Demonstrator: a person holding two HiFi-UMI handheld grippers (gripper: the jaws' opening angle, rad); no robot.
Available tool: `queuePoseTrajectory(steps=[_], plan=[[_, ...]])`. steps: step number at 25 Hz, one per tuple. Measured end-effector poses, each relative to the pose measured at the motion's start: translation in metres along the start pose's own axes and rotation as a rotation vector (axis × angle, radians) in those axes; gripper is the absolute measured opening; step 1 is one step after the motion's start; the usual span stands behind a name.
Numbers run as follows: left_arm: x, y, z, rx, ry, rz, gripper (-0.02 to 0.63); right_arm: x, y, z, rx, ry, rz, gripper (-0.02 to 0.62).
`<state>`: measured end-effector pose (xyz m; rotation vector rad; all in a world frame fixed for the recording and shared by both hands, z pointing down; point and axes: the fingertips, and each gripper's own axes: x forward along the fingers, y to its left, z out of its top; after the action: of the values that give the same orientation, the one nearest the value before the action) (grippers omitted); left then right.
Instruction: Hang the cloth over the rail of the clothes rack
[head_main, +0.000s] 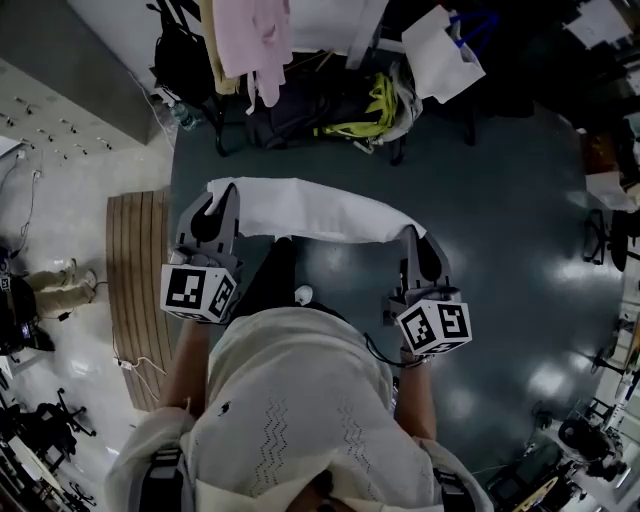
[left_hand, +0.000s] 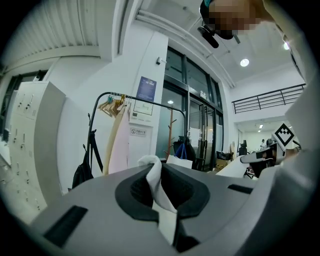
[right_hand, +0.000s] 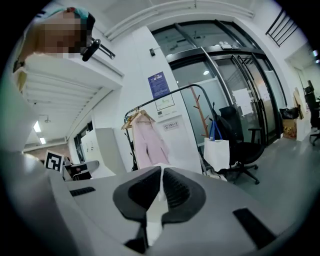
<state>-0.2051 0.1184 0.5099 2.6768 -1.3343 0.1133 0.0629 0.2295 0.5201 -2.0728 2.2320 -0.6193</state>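
Observation:
A white cloth hangs stretched between my two grippers in the head view, out in front of the person. My left gripper is shut on the cloth's left end, and in the left gripper view a fold of cloth is pinched between its jaws. My right gripper is shut on the right end, with the cloth showing between its jaws. The clothes rack's black rail curves ahead, with hangers and a pale pink garment on it. The rail stands some way off from both grippers.
A white bag and a black office chair stand right of the rack. A black bag hangs at its left end. Dark bags and a yellow item lie on the floor below it. A wooden board lies at the left.

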Motion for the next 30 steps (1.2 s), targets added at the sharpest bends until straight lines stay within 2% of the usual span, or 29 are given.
queuePoseTrajectory(steps=[5,10,13,17,23,30], plan=[[0.078,0.026,0.015,0.018,0.010,-0.046,0.021,0.065,-0.029,0.031,0.004,-0.013,-0.053,0.020],[0.151,0.051,0.031,0.025,0.002,-0.107,0.021,0.129,-0.037,0.066,0.010,-0.046,-0.081,0.020],[0.189,0.064,0.045,0.028,-0.018,-0.150,0.021,0.163,-0.035,0.091,-0.004,-0.081,-0.084,0.020],[0.230,0.073,0.068,0.025,-0.063,-0.174,0.022,0.199,-0.040,0.126,0.062,-0.135,-0.057,0.020],[0.275,0.084,0.080,-0.002,-0.081,-0.147,0.021,0.236,-0.065,0.150,0.028,-0.136,-0.061,0.020],[0.341,0.088,0.092,-0.007,-0.094,-0.043,0.021,0.297,-0.123,0.173,-0.009,-0.112,-0.020,0.020]])
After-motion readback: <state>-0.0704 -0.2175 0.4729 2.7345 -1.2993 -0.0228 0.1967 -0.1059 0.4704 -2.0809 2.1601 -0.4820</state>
